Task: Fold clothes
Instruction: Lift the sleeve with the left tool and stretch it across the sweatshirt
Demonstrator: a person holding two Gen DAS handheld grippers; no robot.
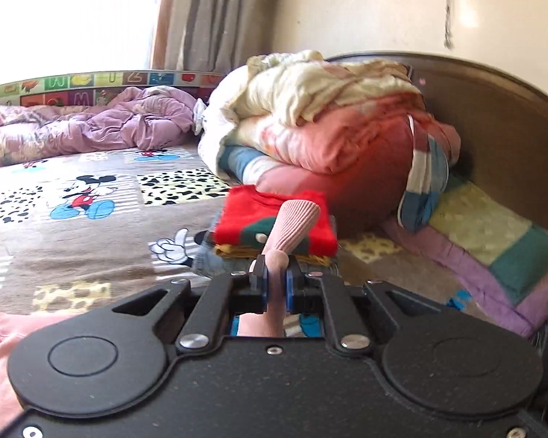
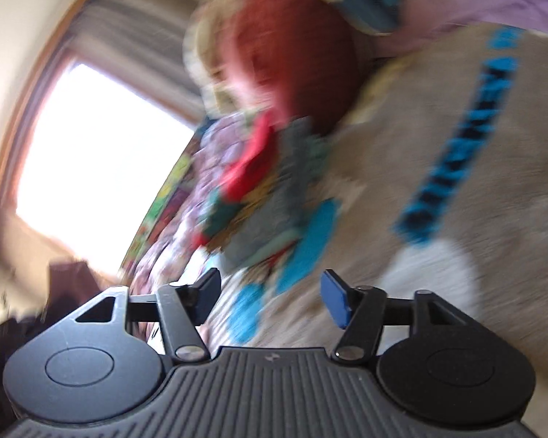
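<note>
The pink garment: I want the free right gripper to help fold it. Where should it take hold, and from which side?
The left gripper already pinches the pink garment at its ribbed cuff. The open right gripper would probably best pinch the loose edge lying flat at lower left, coming from above, since that flat edge looks unobstructed.

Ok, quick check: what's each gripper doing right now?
Left gripper: shut on the pink ribbed cuff.
Right gripper: open, holding nothing.

Two grippers (image 1: 277, 284) (image 2: 270, 299), one folded-clothes stack (image 1: 274, 226), one bedding pile (image 1: 310, 120).
</note>
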